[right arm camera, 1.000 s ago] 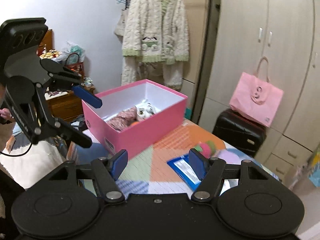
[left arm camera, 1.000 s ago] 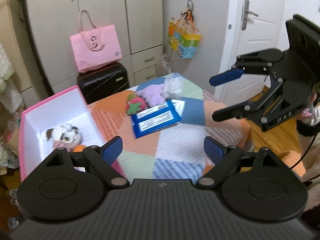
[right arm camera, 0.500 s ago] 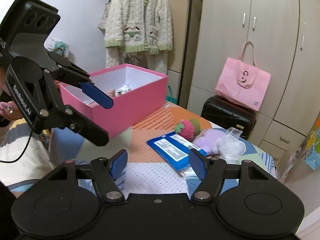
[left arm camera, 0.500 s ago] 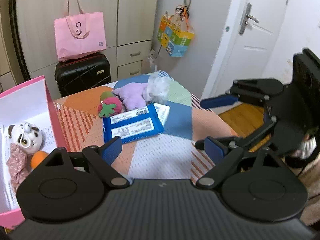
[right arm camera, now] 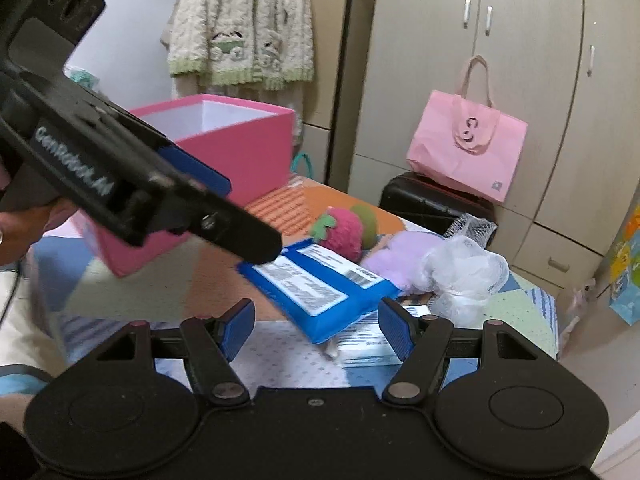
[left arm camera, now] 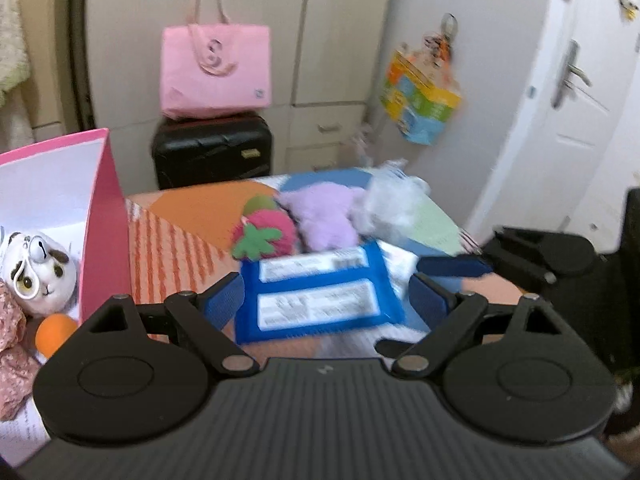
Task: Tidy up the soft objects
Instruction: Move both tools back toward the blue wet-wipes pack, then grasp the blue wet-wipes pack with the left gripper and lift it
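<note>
One blue packet (left arm camera: 320, 300), one strawberry plush (left arm camera: 264, 232), one purple plush (left arm camera: 324, 216).

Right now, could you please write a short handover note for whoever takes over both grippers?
Left gripper: open, empty, above the blue packet.
Right gripper: open, empty, facing the same packet.
Done: panda plush, orange ball and floral cloth lie in the pink box.
Left on the table: blue packet, strawberry plush, purple plush, white mesh bundle.
</note>
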Available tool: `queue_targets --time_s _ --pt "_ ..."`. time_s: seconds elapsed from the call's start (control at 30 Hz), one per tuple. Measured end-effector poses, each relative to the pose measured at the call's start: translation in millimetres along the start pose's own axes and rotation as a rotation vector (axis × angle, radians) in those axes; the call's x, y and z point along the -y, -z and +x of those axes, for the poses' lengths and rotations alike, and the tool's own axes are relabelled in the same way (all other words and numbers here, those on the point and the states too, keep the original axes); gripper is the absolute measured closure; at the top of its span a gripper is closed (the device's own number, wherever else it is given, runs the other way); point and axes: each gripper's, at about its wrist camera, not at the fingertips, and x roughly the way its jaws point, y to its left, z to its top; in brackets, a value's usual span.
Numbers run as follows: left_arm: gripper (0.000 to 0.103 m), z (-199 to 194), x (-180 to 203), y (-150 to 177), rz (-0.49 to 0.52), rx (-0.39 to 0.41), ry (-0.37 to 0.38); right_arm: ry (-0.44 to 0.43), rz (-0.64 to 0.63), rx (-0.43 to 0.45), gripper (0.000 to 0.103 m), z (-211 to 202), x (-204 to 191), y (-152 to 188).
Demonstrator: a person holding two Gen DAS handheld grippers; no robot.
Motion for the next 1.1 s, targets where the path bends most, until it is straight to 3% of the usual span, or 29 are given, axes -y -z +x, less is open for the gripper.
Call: queue_targets --time_s 0.17,0.23,0.33,0.43,0.53,0.67,0.93,1.1 --pt "0.014 28 -5 5 0.032 0.056 -0.113 0.040 -0.026 -0.011 0.030 22 0 6" --pt "0.014 37 -10 6 0.005 0.038 -0.101 0.053 -0.056 -0.012 0.029 27 -4 7" --pt "0.014 50 -15 7 -0.046 -0.002 -0.067 0.076 -0.089 -0.007 0.017 33 -8 8" --pt "0.016 63 -21 10 -0.095 -0.028 -0.067 0.083 -0.101 0.008 0.017 34 -9 9" --pt "0.016 69 -23 13 -0.097 -0.026 -0.136 0.062 -0.095 0.009 0.017 36 -8 9" --pt "0.015 70 -21 14 -0.074 -0.007 -0.176 0.059 -0.077 0.013 0.015 40 -6 8" --pt "0.011 84 -36 17 -0.261 -0.116 -0.033 0.054 -0.031 -0.011 0.015 48 -2 11" --pt "0.011 85 -33 20 -0.266 -0.110 -0.037 0.044 0.008 -0.004 0.015 48 0 14"
